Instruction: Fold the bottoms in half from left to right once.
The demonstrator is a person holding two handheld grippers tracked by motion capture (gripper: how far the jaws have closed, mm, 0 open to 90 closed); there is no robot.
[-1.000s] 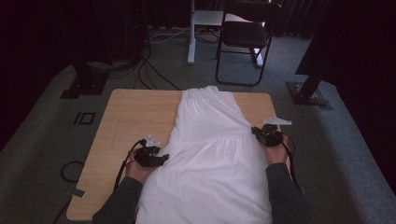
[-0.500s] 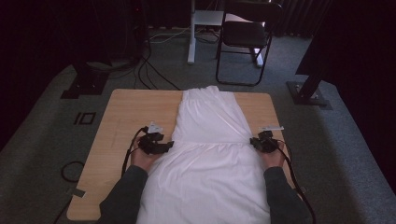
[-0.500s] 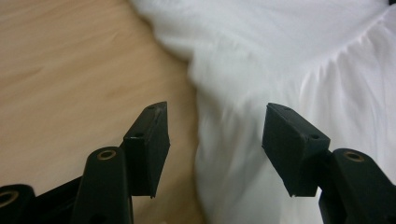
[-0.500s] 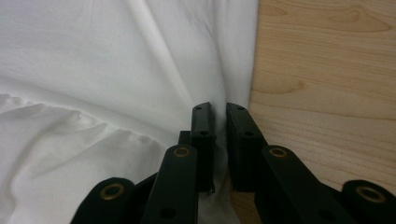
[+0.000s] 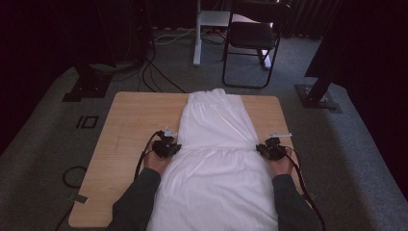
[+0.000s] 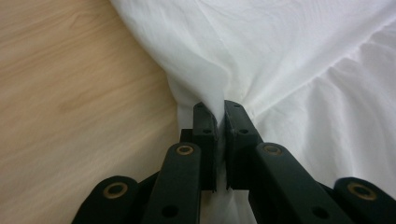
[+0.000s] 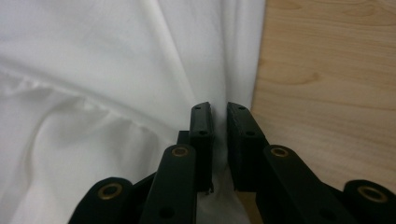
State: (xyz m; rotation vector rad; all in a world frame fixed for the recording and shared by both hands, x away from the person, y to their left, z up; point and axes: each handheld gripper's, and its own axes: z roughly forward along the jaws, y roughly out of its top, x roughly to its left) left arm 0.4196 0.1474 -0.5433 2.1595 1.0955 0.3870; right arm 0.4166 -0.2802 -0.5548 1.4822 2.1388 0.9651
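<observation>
A white garment [image 5: 216,144] lies lengthwise down the middle of the wooden table [image 5: 134,120], with a fold line across it between my two hands. My left gripper [image 5: 172,147] sits at the garment's left edge. In the left gripper view its jaws [image 6: 220,109] have just closed and pinch a gathered fold of the white cloth [image 6: 280,56]. My right gripper [image 5: 263,149] rests at the garment's right edge. Its jaws [image 7: 219,112] have eased apart slightly, with a fold of the cloth [image 7: 93,70] still pressed between the pads.
Bare wood [image 6: 70,93] lies left of the garment and a narrower strip [image 7: 327,93] right of it. Beyond the table stand a black chair [image 5: 252,36], a white post [image 5: 197,33], floor cables [image 5: 154,72] and two black stand bases [image 5: 86,89] [image 5: 317,98].
My left hand has slid in to the garment's left edge and its jaws have shut on the cloth. My right hand has come down to the table with the cloth's right edge.
</observation>
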